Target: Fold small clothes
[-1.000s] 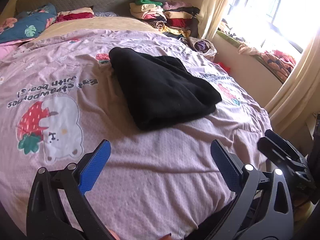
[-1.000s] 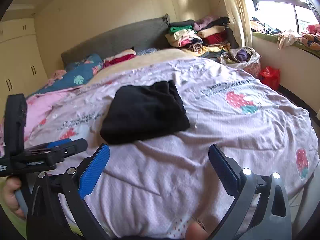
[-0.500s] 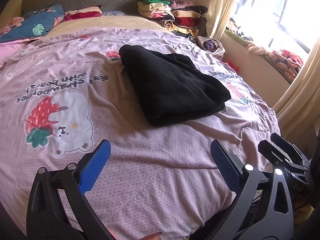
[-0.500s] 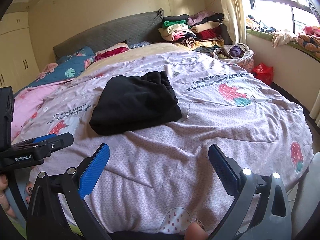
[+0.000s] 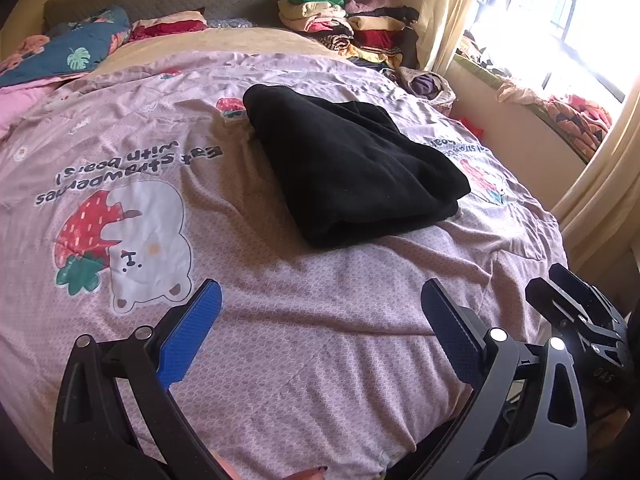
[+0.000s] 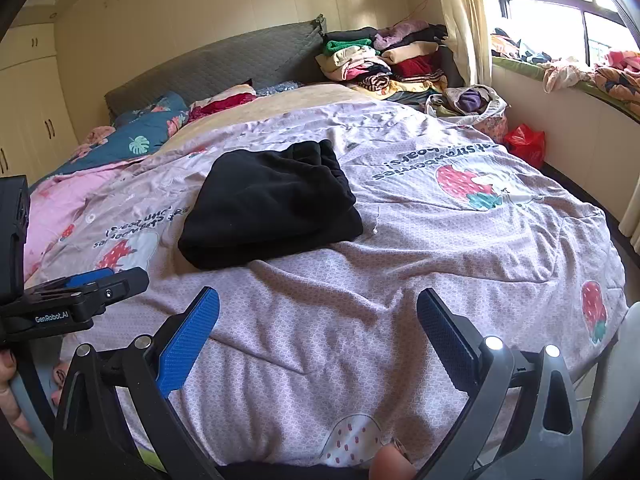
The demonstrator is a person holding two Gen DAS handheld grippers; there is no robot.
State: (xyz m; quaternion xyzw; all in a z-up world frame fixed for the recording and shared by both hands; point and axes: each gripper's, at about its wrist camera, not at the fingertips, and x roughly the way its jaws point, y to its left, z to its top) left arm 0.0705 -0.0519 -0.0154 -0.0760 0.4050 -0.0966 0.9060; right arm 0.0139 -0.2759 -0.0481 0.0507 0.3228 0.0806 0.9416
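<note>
A folded black garment (image 5: 352, 168) lies on the pink strawberry-print bedcover (image 5: 280, 320), near the bed's middle; it also shows in the right wrist view (image 6: 272, 208). My left gripper (image 5: 320, 296) is open and empty, hovering over the bedcover near the foot of the bed, well short of the garment. My right gripper (image 6: 318, 304) is open and empty, also back from the garment. The right gripper shows at the lower right of the left wrist view (image 5: 580, 312), and the left gripper shows at the left of the right wrist view (image 6: 80, 296).
A tall pile of folded clothes (image 6: 384, 60) sits at the head of the bed by the window. Pillows and a blue blanket (image 5: 64, 52) lie at the far left. A red bag (image 6: 524, 144) is on the floor by the wall. A curtain (image 5: 600, 200) hangs right.
Both grippers have drawn back and shifted slightly, so the garment sits a little further right in the left view. Both stay open and empty. The garment has not moved.
</note>
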